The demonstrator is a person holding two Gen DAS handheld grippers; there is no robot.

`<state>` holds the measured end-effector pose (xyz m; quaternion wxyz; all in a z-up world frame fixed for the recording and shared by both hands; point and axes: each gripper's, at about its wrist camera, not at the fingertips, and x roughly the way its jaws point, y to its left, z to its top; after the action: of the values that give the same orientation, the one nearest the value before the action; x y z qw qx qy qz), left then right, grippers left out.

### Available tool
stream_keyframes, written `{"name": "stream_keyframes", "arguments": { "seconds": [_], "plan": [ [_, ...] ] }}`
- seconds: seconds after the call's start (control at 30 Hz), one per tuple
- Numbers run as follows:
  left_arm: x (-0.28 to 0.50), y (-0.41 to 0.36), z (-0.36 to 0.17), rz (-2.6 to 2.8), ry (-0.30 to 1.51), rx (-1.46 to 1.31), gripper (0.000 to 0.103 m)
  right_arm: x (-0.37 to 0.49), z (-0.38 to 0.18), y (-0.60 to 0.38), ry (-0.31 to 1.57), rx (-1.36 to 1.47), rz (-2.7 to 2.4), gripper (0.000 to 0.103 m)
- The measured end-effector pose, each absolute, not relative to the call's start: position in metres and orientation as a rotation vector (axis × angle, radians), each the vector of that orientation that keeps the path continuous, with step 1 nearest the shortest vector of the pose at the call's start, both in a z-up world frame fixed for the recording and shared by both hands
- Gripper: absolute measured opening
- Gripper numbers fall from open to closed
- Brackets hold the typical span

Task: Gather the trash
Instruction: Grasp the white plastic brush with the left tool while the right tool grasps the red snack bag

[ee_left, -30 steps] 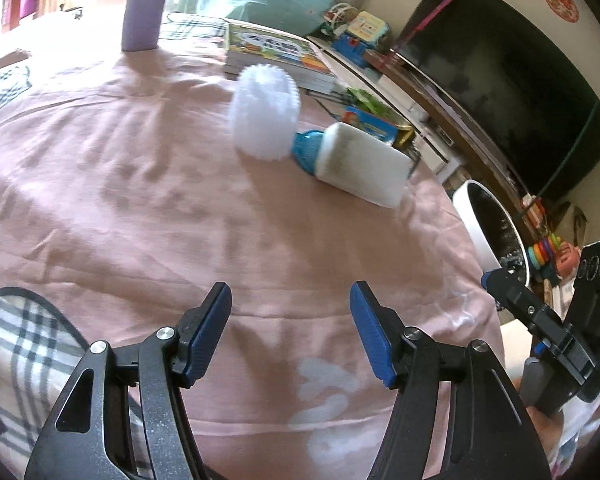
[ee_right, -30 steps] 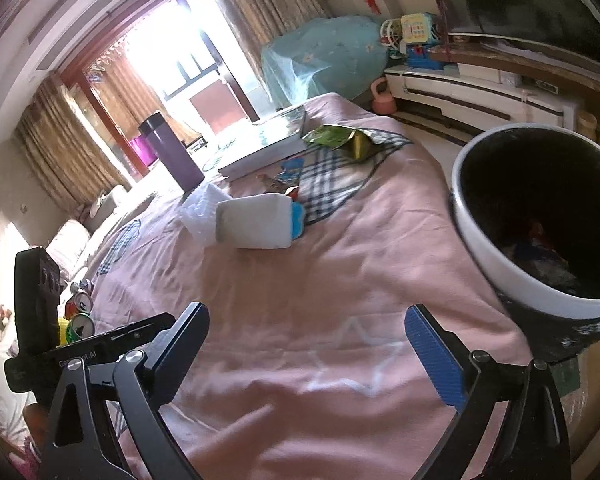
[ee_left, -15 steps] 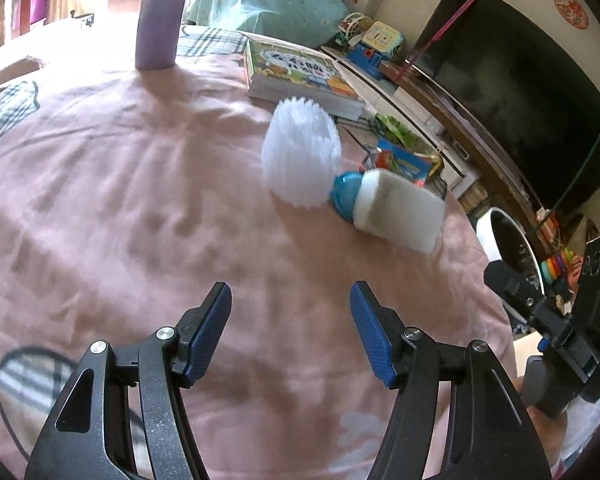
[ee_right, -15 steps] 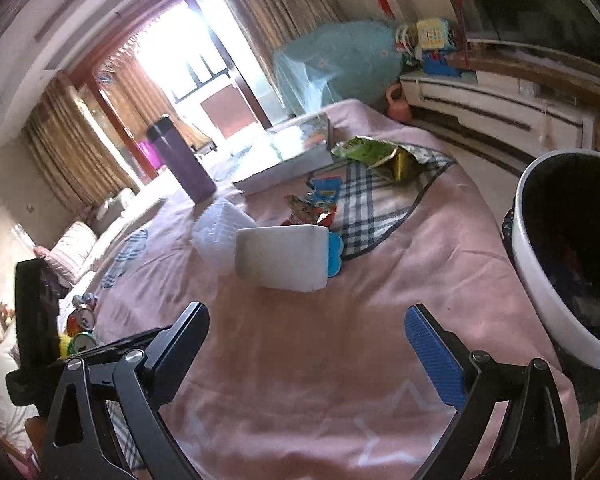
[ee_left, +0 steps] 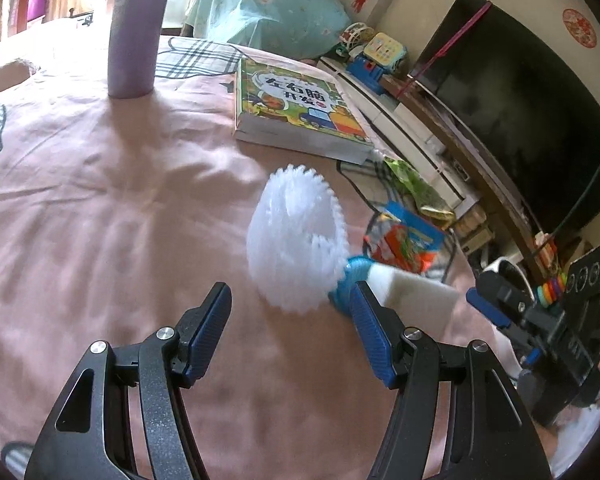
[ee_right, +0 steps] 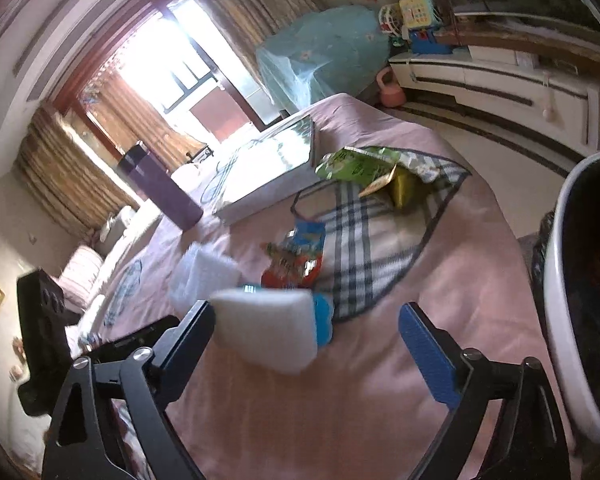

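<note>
The left gripper (ee_left: 290, 330) stood open with nothing between its blue pads, low in its frame. Just above it lay a white ribbed foam sleeve (ee_left: 296, 240), touching a white plastic bottle with a blue cap (ee_left: 416, 294) on the pink bedspread (ee_left: 100, 208). The right gripper (ee_right: 306, 340) was open too (its jaws had just been narrowing), the bottle lying on its side between them but unpressed. A white-rimmed black bin (ee_right: 568, 300) sat at right.

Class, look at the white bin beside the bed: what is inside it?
The white bin has a dark interior with some dim, reddish clutter low down. What those items are cannot be told; the rim and frame edge hide the rest.
</note>
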<state>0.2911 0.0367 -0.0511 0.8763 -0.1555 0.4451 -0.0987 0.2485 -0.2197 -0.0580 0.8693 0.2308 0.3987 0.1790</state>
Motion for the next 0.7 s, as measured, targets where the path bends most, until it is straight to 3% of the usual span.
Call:
{"name": "stream_keyframes", "arguments": {
  "seconds": [0.17, 0.23, 0.3, 0.37, 0.4, 0.7],
  "plan": [
    [0.308, 0.033, -0.058, -0.216, 0.932, -0.322, 0.059, 0.283, -0.064, -0.215, 0.864, 0.488, 0.377, 0.067],
    [0.312, 0.03, -0.061, -0.24, 0.94, -0.31, 0.036, 0.296, -0.069, -0.209, 0.888, 0.478, 0.38, 0.06],
    [0.312, 0.027, -0.062, -0.247, 0.938, -0.291, 0.027, 0.309, -0.077, -0.201, 0.919, 0.463, 0.396, 0.052],
    [0.307, 0.025, -0.06, -0.245, 0.929, -0.257, 0.02, 0.315, -0.085, -0.192, 0.96, 0.458, 0.434, 0.022],
    [0.303, 0.026, -0.06, -0.246, 0.924, -0.248, 0.02, 0.314, -0.087, -0.188, 0.97, 0.45, 0.449, 0.016],
    [0.255, 0.045, -0.052, -0.233, 0.903, -0.278, 0.019, 0.261, -0.069, -0.187, 0.902, 0.407, 0.48, 0.004]
  ]
}}
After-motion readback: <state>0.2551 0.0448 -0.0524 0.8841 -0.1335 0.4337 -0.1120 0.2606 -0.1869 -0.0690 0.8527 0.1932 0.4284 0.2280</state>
